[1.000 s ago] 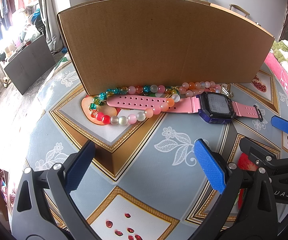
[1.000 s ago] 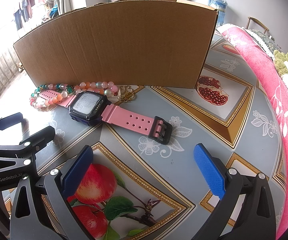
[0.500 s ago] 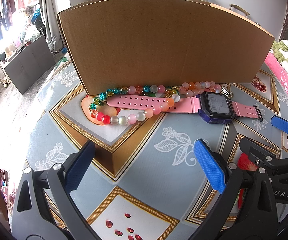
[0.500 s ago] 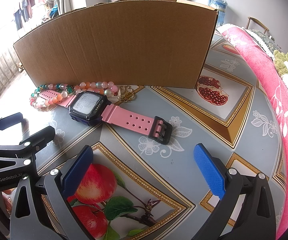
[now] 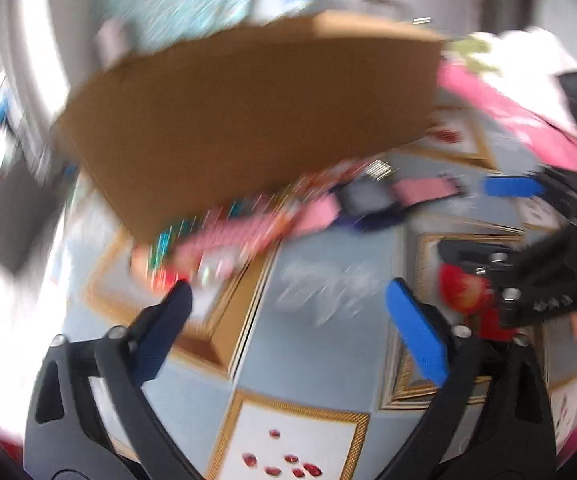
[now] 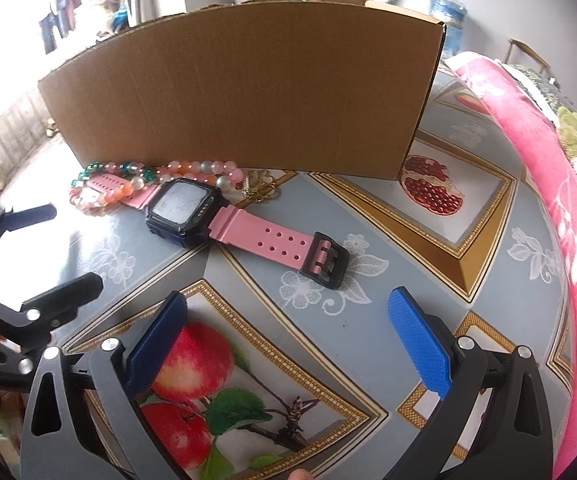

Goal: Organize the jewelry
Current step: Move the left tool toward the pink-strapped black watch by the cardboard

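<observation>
A pink-strapped watch (image 6: 182, 204) with a dark square face lies flat on the table in front of a cardboard box (image 6: 240, 92). A string of coloured beads (image 6: 128, 176) lies under and around its far strap, and a small gold piece (image 6: 258, 188) sits beside the face. My right gripper (image 6: 287, 298) is open and empty, a little short of the buckle. The left wrist view is blurred and tilted. In it my left gripper (image 5: 288, 292) is closing with nothing between its pads, near the beads (image 5: 192, 248) and left of the watch (image 5: 364, 200).
The table wears a cloth (image 6: 408, 280) printed with fruit and gold frames. A pink blanket (image 6: 548, 180) runs along the right side. The box wall stands right behind the jewelry. The left gripper's fingers (image 6: 36, 214) reach in at the left of the right wrist view.
The left wrist view has rolled and smeared with motion, and the left jaws stand narrower than before. The right gripper, watch and beads have not moved.
</observation>
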{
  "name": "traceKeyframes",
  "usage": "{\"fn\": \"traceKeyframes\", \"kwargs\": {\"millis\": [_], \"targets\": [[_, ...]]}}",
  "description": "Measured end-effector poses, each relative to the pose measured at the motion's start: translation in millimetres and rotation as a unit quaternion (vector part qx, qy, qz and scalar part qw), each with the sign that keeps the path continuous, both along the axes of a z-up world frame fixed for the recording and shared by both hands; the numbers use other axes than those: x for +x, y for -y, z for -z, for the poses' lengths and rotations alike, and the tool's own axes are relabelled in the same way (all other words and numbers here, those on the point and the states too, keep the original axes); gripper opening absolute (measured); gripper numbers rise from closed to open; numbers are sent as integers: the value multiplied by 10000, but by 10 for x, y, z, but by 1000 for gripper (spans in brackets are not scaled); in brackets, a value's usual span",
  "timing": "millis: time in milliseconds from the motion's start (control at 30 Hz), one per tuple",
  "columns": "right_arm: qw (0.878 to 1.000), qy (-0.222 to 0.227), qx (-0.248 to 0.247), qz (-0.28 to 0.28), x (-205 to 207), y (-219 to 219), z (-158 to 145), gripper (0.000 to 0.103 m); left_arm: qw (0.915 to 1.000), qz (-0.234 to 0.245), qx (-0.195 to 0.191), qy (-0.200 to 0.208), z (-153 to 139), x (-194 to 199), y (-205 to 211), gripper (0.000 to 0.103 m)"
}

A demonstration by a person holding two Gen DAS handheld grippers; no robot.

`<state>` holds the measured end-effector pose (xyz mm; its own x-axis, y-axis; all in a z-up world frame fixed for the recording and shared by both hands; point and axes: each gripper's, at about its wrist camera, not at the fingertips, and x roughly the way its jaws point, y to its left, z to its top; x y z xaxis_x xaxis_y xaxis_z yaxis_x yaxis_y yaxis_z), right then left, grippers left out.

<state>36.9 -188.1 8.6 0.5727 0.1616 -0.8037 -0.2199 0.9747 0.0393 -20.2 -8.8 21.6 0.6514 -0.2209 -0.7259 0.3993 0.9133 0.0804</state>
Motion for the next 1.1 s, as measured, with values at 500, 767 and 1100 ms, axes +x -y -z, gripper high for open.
{"fn": "traceKeyframes", "kwargs": {"millis": [500,767,1100], "targets": [[9936,-115,1108,209,19,659,-69,58,9692,2366,551,-395,62,557,455,65],[9930,-17,1158,221,49,645,-64,58,9636,2572,115,-717,29,237,513,64],[9961,126,855,158,32,590,-44,58,9504,2512,-953,-1566,26,228,165,71]]}}
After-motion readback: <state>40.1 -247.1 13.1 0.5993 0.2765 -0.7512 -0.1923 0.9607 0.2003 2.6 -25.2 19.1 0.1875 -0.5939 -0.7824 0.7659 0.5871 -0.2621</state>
